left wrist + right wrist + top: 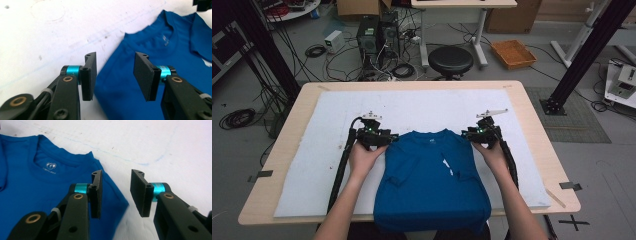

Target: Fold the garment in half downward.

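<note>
Both grippers, left [393, 136] and right [465, 133], hang apart over the shirt [432, 180] shoulders; a shallow pinch could drag the folds loose.

Plain bright-blue cotton T-shirt [432, 175], small white logo print inside collar. White foam mat [327, 150], faint blue line and grey specks. Pale wooden tabletop [287, 135]. Black two-jaw grippers, teal collars, brass rivets.

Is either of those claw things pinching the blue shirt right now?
No. The left gripper and right gripper both stand open, nothing clamped, above the blue shirt.
</note>
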Tool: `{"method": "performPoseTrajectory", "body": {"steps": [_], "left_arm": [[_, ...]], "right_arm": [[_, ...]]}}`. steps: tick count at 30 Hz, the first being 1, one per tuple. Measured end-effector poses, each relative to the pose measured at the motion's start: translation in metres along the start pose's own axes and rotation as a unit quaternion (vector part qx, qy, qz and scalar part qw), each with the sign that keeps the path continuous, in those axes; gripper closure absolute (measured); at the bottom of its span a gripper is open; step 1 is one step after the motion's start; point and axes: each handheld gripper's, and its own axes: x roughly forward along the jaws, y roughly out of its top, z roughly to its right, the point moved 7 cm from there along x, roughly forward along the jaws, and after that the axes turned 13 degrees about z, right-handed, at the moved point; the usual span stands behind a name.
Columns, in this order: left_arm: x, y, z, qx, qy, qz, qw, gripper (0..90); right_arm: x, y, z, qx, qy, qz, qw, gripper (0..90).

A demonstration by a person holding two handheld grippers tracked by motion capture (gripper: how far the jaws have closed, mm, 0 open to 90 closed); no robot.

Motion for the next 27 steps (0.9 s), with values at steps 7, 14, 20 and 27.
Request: {"method": "performPoseTrajectory", "body": {"steps": [7, 14, 20, 27], "left_arm": [[0.020, -0.006, -0.003, 0.028, 0.009, -0.049, 0.9983, 54.7], [0.023, -0.008, -0.001, 0.065, 0.027, -0.057, 0.9959, 63.2], [0.023, -0.008, 0.004, 0.091, 0.024, -0.058, 0.9938, 86.2], [0.032, -0.005, 0.006, 0.082, 0.015, -0.042, 0.9956, 66.9]], "right_arm": [[0.025, -0.009, -0.001, -0.022, -0.001, -0.036, 0.9991, 62.3], [0.027, -0.009, -0.005, -0.058, -0.009, -0.037, 0.9976, 70.4], [0.026, -0.009, -0.009, -0.075, -0.004, -0.040, 0.9964, 82.5], [0.032, -0.004, -0.007, -0.057, 0.005, -0.026, 0.9980, 68.9]]}}
